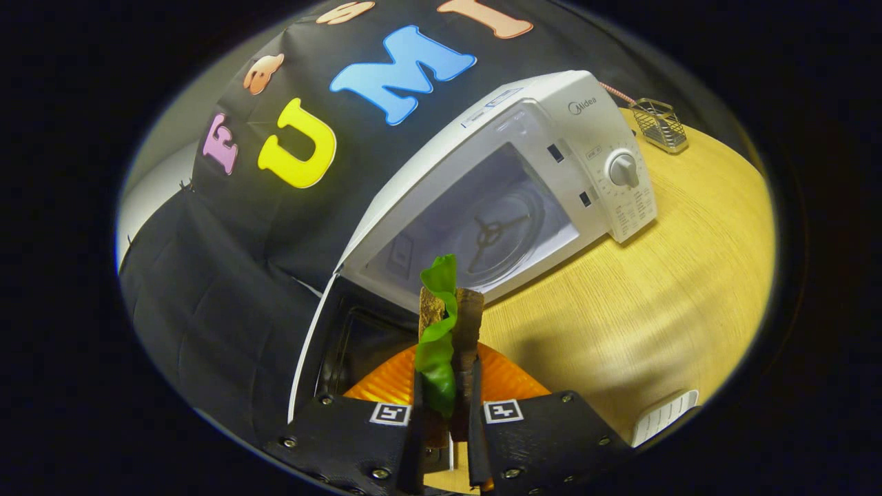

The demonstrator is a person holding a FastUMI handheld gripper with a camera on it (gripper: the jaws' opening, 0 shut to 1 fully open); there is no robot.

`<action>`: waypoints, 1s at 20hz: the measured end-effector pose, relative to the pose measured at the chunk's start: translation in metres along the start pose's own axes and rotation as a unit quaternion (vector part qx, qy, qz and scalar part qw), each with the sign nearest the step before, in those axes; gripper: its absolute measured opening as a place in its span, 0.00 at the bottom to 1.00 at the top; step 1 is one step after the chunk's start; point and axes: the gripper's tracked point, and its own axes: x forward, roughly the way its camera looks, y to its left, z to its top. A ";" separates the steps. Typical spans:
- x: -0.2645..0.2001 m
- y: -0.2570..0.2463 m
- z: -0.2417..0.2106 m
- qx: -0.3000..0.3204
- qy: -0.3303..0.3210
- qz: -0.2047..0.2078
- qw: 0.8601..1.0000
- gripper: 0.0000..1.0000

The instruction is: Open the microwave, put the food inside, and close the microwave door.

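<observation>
Jaws stand narrow, both fingers of the gripper (pixel 446 413) pressing on a sandwich (pixel 449 331) held upright between them, two brown bread slices with a green lettuce leaf sticking out at the top. Just under it lies an orange ribbed plate (pixel 506 379) on the wooden table (pixel 654 289). Beyond the fingers stands the white microwave (pixel 524 186), its door (pixel 344 344) swung open to the left, the glass turntable (pixel 499 234) bare inside. Far right, a wire basket (pixel 659 124) stands on the table
</observation>
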 end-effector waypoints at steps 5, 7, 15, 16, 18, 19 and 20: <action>0.044 0.003 0.013 0.047 -0.056 0.013 0.997 0.24; 0.061 0.002 0.019 0.068 -0.076 0.016 0.995 0.24; 0.121 -0.008 0.048 0.146 -0.154 0.026 0.977 0.24; 0.128 -0.011 0.051 0.154 -0.160 0.026 0.975 0.24; 0.141 -0.017 0.057 0.177 -0.170 0.031 0.969 0.24; 0.146 -0.022 0.060 0.186 -0.177 0.026 0.966 0.24; 0.150 -0.027 0.063 0.192 -0.186 0.022 0.963 0.24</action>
